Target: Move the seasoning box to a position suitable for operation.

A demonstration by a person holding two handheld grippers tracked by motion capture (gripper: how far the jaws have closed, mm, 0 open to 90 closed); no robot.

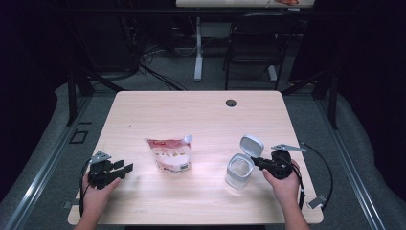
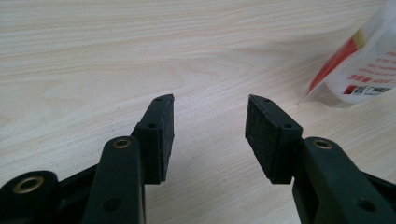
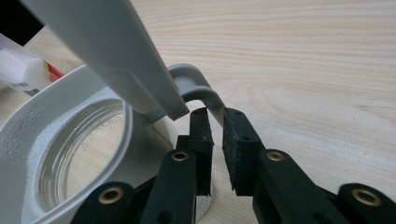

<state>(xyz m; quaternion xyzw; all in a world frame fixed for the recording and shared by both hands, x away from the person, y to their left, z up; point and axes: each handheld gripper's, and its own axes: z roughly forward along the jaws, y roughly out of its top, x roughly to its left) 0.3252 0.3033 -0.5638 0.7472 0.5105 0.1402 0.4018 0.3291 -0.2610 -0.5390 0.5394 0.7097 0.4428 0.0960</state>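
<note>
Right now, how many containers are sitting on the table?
2. A clear jar with its hinged lid flipped open stands at the right, the right gripper closed on its handle. A printed pouch lies near the middle, beyond the open left gripper.

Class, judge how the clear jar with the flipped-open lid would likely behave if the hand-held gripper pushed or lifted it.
The jar looks empty and see-through, so it is probably light and would slide easily on the smooth table. Its raised lid puts weight high on one side, so a push might tip it. The right hand-held gripper pinches only the thin handle loop, so a lift may swing.
</note>
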